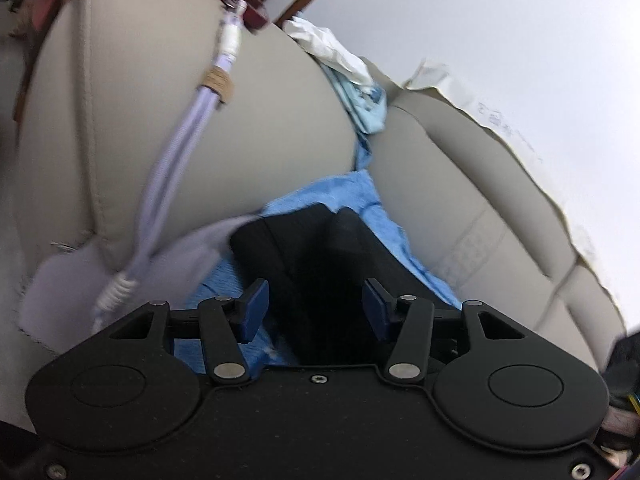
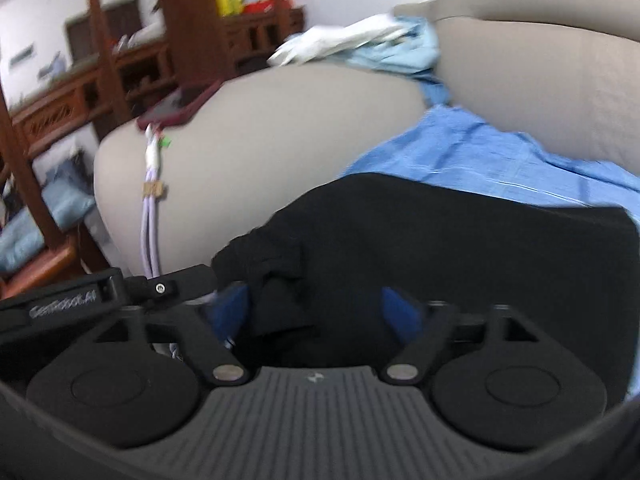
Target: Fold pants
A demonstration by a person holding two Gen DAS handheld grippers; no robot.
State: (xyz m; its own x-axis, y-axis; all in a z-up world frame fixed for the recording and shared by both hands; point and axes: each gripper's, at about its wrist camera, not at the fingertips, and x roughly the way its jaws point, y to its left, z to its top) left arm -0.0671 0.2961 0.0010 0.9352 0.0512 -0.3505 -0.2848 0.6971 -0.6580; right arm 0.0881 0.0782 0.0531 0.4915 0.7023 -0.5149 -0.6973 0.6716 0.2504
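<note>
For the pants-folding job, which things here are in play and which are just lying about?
In play: black pants; left gripper, open; right gripper, open around bunched fabric.

Lying about: blue towel; lilac charging cable; maroon phone; crumpled white cloth; beige sofa.

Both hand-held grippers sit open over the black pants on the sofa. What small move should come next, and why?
Probably close the right hand-held gripper on the bunched edge of the black pants: its jaws stand open with that fabric between them. The left hand-held gripper is open over the pants too, which lie on a blue cloth.
</note>
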